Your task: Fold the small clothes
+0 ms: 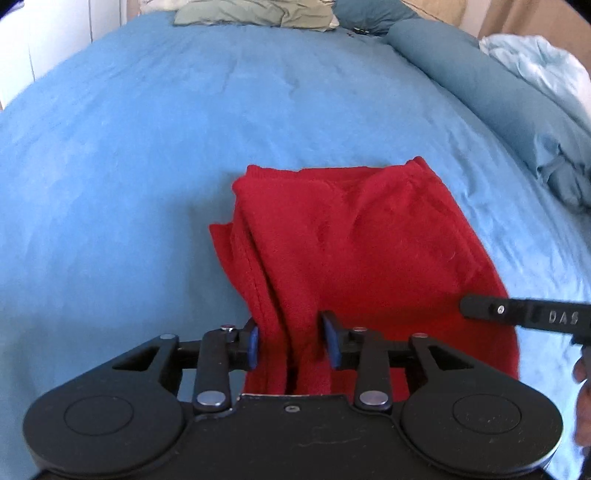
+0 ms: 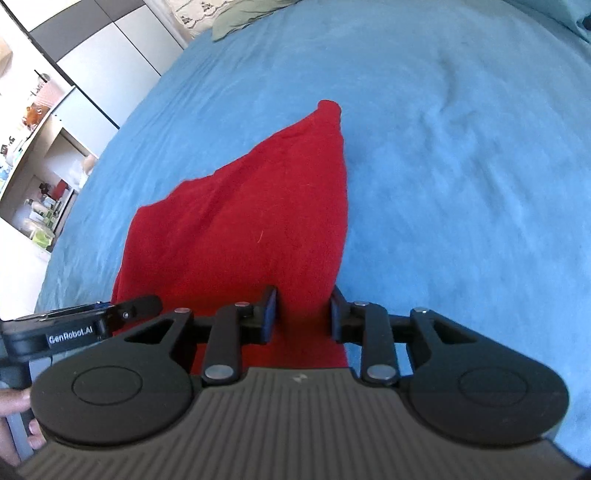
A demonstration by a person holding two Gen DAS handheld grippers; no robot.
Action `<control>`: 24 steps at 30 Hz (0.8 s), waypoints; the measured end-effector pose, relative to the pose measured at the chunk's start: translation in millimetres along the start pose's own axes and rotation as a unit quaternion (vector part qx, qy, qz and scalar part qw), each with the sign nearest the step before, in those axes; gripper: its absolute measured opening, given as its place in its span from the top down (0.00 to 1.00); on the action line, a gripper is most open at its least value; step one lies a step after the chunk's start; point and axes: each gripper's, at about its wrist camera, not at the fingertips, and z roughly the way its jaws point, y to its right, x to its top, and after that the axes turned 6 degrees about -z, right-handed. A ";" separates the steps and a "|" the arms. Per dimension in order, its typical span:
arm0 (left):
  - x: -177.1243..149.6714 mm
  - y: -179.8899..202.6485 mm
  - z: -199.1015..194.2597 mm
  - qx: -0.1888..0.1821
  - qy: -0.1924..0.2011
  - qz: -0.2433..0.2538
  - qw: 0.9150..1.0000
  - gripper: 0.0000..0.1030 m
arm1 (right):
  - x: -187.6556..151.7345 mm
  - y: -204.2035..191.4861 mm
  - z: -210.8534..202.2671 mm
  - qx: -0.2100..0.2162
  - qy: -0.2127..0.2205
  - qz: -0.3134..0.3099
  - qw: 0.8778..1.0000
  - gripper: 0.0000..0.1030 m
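A small red garment [image 1: 354,236] lies partly folded on the blue bedsheet [image 1: 147,147], its near edge lifted. My left gripper [image 1: 291,341] is shut on the garment's near left edge, with bunched red cloth between the blue pads. My right gripper [image 2: 303,314] is shut on the near right edge of the same garment [image 2: 240,221]. The right gripper's finger [image 1: 517,314] shows at the right of the left wrist view. The left gripper's body [image 2: 74,328] shows at the lower left of the right wrist view.
Pillows [image 1: 251,13] lie at the head of the bed. A rolled teal duvet [image 1: 498,96] and pale blue laundry [image 1: 543,62] lie along the right side. Shelves with clutter [image 2: 40,177] and a cupboard [image 2: 110,62] stand left of the bed.
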 end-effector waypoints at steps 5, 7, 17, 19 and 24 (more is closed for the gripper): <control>4.7 2.7 -4.2 0.023 0.010 0.008 1.000 0.32 | 4.7 -2.4 -17.0 0.002 0.001 -0.019 1.000 0.36; 3.7 3.2 -12.7 0.046 0.031 0.011 0.998 0.13 | 5.3 -3.4 -29.8 -0.012 0.019 -0.030 0.999 0.11; -27.5 -28.1 -3.8 0.082 0.057 0.018 0.995 0.09 | -24.0 24.2 -22.2 -0.067 0.033 -0.066 0.995 0.05; -35.7 -30.6 2.4 0.078 0.072 0.023 0.994 0.07 | -35.1 29.9 -15.7 -0.062 0.051 -0.079 0.994 0.05; -43.4 -33.0 6.0 0.080 0.111 0.024 0.990 0.00 | -50.7 33.9 -19.3 -0.058 0.089 -0.108 0.989 0.04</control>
